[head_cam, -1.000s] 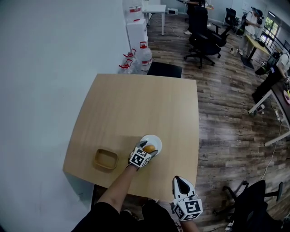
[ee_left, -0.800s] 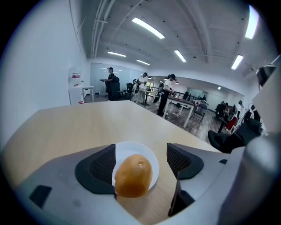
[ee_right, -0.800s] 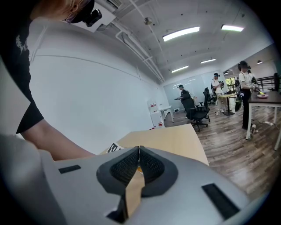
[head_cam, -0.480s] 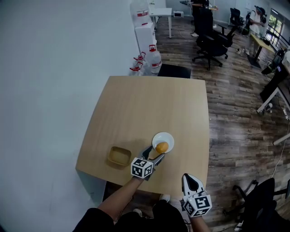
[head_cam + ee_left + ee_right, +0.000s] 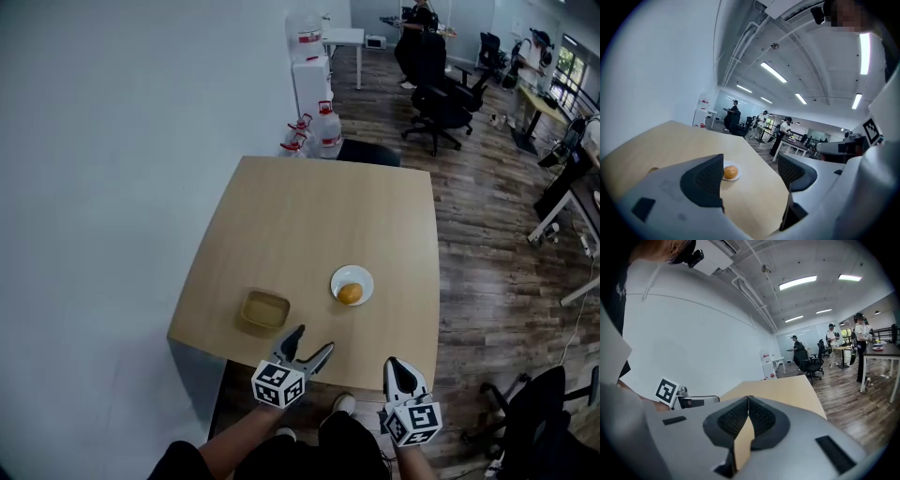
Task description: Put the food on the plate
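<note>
— Where's the food?

— The round orange piece of food (image 5: 350, 293) sits on the small white round plate (image 5: 338, 276), ahead of my left tool (image 5: 314, 339) and a little to its right, well apart from the tips. In the left gripper view I see the food (image 5: 731, 172) on the plate (image 5: 731, 163) just inside the left jaw's edge, but far beyond it.

— And the left tool's state?

— My left tool (image 5: 750, 176) has its jaws spread wide with nothing between them. It hangs over the near edge of the light wooden tabletop (image 5: 319, 216).

— The right one?

— My right tool (image 5: 394, 366) is off the near edge, to the right of the left tool. In the right gripper view its jaws (image 5: 748, 401) are pressed together at the tips and hold nothing.

— Anything else out there?

— A shallow tan square dish (image 5: 264, 308) lies ahead of the left tool and slightly to its left, apart from the plate.
</note>
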